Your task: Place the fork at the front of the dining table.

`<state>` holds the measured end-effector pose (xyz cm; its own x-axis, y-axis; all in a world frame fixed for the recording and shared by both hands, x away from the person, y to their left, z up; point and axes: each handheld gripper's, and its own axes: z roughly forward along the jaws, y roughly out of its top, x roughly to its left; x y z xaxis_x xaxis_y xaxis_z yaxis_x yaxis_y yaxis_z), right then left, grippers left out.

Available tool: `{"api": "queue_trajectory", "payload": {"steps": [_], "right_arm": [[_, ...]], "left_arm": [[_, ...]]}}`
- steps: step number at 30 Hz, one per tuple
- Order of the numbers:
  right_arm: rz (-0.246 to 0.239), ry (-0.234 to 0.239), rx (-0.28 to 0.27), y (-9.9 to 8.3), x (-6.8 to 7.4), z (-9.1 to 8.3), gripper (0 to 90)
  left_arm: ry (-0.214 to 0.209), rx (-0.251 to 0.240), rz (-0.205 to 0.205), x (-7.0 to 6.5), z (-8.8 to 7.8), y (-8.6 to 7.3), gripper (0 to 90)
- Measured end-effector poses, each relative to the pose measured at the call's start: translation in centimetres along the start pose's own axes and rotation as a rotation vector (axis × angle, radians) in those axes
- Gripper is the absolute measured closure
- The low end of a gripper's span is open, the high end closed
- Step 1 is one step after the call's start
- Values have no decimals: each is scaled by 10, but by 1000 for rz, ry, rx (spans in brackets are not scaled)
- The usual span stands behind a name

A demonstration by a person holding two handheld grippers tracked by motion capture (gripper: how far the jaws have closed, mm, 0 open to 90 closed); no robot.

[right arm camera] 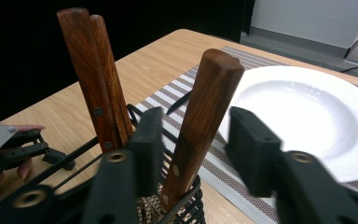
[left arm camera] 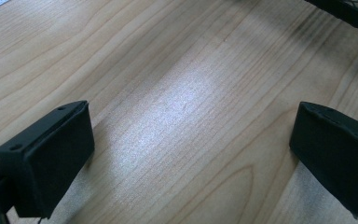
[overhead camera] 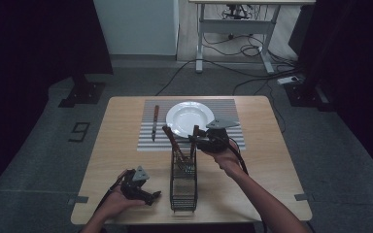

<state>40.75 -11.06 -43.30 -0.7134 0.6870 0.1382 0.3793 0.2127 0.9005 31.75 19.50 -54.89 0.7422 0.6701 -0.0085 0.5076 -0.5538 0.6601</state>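
A black wire caddy (overhead camera: 183, 182) stands on the wooden table (overhead camera: 252, 165) and holds wooden-handled utensils. My right gripper (overhead camera: 194, 137) is at its far end, open, with one upright wooden handle (right arm camera: 205, 116) between its jaws; a gap shows on the plate side. Two more handles (right arm camera: 93, 74) lean together to the left. My left gripper (overhead camera: 154, 196) rests low near the caddy's front left, open over bare wood (left arm camera: 168, 70), nothing between its fingers (left arm camera: 51, 154).
A white deep plate (overhead camera: 190, 116) sits on a striped placemat (overhead camera: 223, 107) beyond the caddy, with a wooden-handled knife (overhead camera: 155, 124) lying left of it. The caddy's corner (left arm camera: 354, 11) edges the left gripper view. Dark curtains and floor cables surround the table.
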Motion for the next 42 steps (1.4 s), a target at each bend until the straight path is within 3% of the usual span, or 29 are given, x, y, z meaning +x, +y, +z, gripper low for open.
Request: {"api": "queue_trajectory", "payload": {"steps": [8, 17, 22, 42], "right_arm": [[36, 42, -4, -1, -3, 1, 726], [77, 79, -17, -1, -5, 0, 780], [89, 108, -51, 1, -4, -5, 803], [70, 129, -208, 26, 2, -41, 805]], "left_arm": [[1, 0, 0, 0, 0, 0, 0], [-1, 0, 1, 0, 0, 0, 0], [-2, 1, 3, 0, 0, 0, 0], [-2, 3, 6, 0, -1, 0, 0]]}}
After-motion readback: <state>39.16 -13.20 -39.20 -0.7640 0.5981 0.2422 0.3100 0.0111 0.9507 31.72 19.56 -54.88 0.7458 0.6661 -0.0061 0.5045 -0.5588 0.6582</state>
